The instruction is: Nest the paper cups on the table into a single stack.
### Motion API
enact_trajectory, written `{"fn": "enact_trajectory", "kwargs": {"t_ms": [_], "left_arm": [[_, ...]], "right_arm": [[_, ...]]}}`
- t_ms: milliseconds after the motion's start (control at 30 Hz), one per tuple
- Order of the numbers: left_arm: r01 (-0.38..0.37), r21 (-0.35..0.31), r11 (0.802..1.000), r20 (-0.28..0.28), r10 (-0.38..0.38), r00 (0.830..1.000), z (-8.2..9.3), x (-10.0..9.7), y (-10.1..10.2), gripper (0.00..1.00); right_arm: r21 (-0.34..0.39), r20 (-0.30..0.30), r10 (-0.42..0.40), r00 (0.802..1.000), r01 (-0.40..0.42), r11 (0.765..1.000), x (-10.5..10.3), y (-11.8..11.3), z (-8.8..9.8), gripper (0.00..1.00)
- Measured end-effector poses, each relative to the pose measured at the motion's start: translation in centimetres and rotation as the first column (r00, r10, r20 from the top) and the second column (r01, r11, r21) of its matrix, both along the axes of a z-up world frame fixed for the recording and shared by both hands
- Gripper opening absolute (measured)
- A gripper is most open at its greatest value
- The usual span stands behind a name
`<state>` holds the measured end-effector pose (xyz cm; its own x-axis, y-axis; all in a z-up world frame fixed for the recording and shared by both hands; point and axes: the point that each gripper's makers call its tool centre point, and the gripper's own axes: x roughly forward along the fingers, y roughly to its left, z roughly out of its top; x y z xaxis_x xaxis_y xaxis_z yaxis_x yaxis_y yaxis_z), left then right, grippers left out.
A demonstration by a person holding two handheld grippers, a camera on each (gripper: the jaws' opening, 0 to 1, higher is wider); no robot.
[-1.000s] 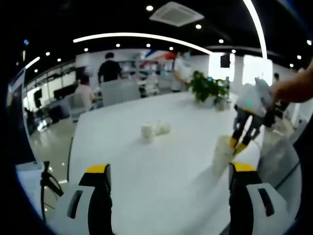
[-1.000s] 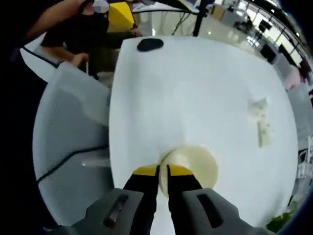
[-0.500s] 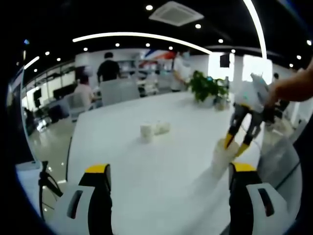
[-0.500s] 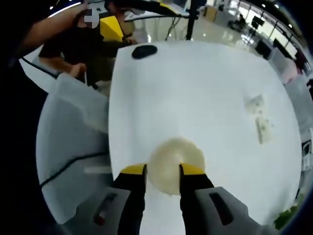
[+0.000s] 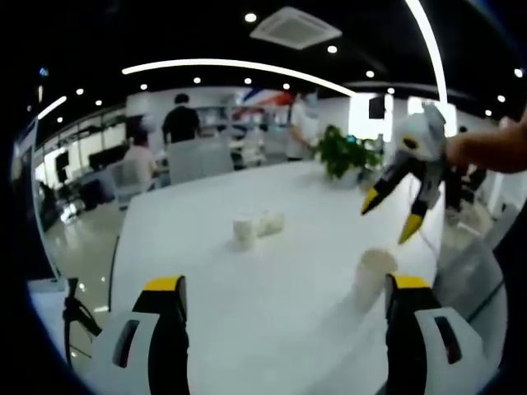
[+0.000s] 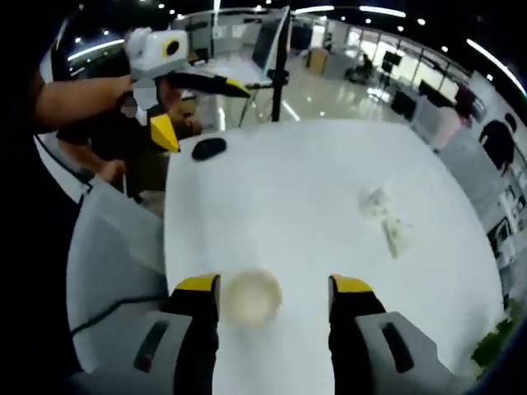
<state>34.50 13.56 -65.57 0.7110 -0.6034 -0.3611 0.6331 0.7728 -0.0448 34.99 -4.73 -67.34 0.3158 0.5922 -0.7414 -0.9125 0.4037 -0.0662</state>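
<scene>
Paper cup stack (image 6: 249,298) upright between open right tool (image 6: 276,290) tips; no readable writing.

The left gripper (image 5: 282,288) sits low and level, its yellow-tipped jaws spread wide apart with nothing between them; in the right gripper view it (image 6: 198,107) shows at upper left, held out on a bare forearm. The right gripper (image 6: 275,285) is likewise parted wide, jaws empty. In the left gripper view it (image 5: 390,216) hangs raised at the right, jaws splayed and pointing down and leftward, gripped by a hand (image 5: 486,151) reaching in from the edge.
</scene>
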Motion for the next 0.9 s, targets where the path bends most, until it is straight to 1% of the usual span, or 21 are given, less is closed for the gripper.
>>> {"fn": "enact_trajectory", "kwargs": {"t_ms": [33, 100, 167, 300, 333, 367, 400, 533, 567, 667, 700, 800, 900], "left_arm": [[-0.002, -0.01, 1.0, 0.0, 0.002, 1.0, 0.1, 0.1, -0.1, 0.99], [-0.003, -0.024, 1.0, 0.002, 0.003, 1.0, 0.3, 0.2, -0.2, 0.99], [-0.003, -0.03, 1.0, 0.005, 0.003, 1.0, 0.4, 0.3, -0.3, 0.99], [0.003, -0.029, 1.0, 0.01, -0.003, 1.0, 0.3, 0.4, -0.5, 0.99], [0.003, -0.029, 1.0, 0.009, -0.002, 1.0, 0.2, 0.4, -0.5, 0.99], [0.004, -0.024, 1.0, 0.007, -0.004, 1.0, 0.1, 0.3, -0.5, 0.99], [0.008, -0.015, 1.0, 0.009, -0.008, 1.0, 0.0, 0.1, -0.6, 0.99], [0.006, -0.019, 1.0, 0.005, -0.006, 1.0, -0.2, -0.1, -0.5, 0.99], [0.001, -0.013, 1.0, 0.007, -0.001, 1.0, -0.2, -0.1, -0.4, 0.99], [-0.008, -0.019, 1.0, 0.008, 0.008, 1.0, 0.0, 0.1, -0.5, 0.99], [-0.008, -0.02, 1.0, 0.008, 0.008, 1.0, 0.0, 0.1, -0.5, 0.99], [-0.002, -0.02, 1.0, 0.017, 0.002, 1.0, 0.3, 0.2, -0.9, 0.99], [-0.001, -0.023, 1.0, 0.02, 0.001, 1.0, 0.3, 0.3, -1.2, 0.99]], "right_arm": [[0.049, 0.023, -0.024, 0.999, 0.023, 0.999, 0.6, -0.2, 1.2, 0.52], [0.105, 0.049, -0.064, 0.997, 0.058, 0.993, 1.3, -0.8, 2.6, 0.56], [0.16, 0.098, -0.107, 0.989, 0.09, 0.983, 2.0, -1.9, 4.3, 0.59], [0.207, 0.129, -0.157, 0.979, 0.129, 0.97, 2.3, -4.0, 5.3, 0.65], [0.224, 0.129, -0.19, 0.973, 0.158, 0.962, 2.3, -4.8, 5.4, 0.67], [0.234, 0.134, -0.197, 0.971, 0.162, 0.959, 2.4, -5.0, 5.5, 0.69], [0.267, 0.142, -0.212, 0.967, 0.169, 0.949, 2.3, -5.6, 5.6, 0.71], [0.295, 0.139, -0.252, 0.958, 0.203, 0.934, 1.9, -7.7, 5.0, 0.78], [0.301, 0.133, -0.256, 0.957, 0.207, 0.931, 1.7, -8.3, 4.6, 0.8], [0.327, 0.147, -0.281, 0.948, 0.221, 0.919, 1.3, -9.6, 4.1, 0.87], [0.329, 0.148, -0.283, 0.948, 0.222, 0.918, 1.2, -9.8, 4.0, 0.89], [0.365, 0.144, -0.311, 0.939, 0.242, 0.899, 0.8, -10.6, 3.3, 0.91], [0.367, 0.156, -0.321, 0.934, 0.247, 0.897, 0.6, -11.1, 2.2, 0.94]]}}
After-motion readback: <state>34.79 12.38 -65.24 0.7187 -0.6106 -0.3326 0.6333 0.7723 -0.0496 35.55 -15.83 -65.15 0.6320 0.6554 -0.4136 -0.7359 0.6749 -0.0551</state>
